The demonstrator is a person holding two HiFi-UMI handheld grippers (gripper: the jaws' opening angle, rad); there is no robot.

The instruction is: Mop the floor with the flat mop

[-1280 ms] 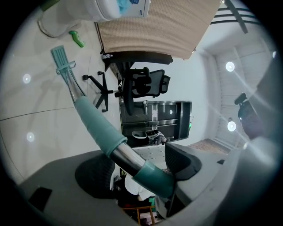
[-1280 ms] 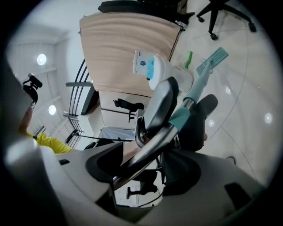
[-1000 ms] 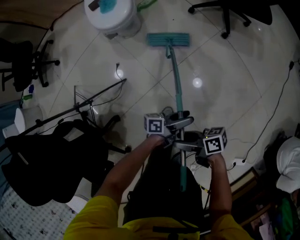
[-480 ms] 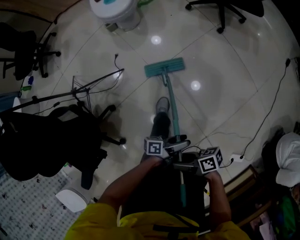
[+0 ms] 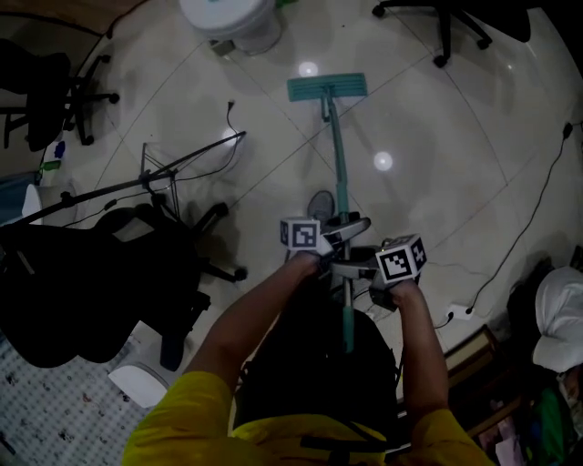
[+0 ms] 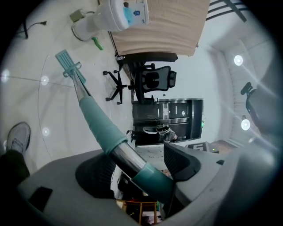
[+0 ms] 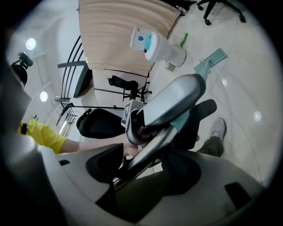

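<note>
While both tools clench its pole, the teal flat mop (image 5: 338, 155) rests head-down on the pale tiled floor (image 5: 437, 164), near a white bucket (image 5: 232, 23).
- Left gripper (image 5: 339, 235) grips above the right gripper (image 5: 353, 269).
- Only the left gripper view shows bare metal between the teal sleeves.
- Shoe (image 5: 320, 204) just beside the pole.
- Black chair (image 5: 137, 264) at left.

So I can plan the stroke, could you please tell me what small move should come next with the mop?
Probably draw the mop head back along the floor toward the shoe: both the left hand-held gripper and right hand-held gripper are shut on the handle, and the head lies far out, near the white container.
</note>
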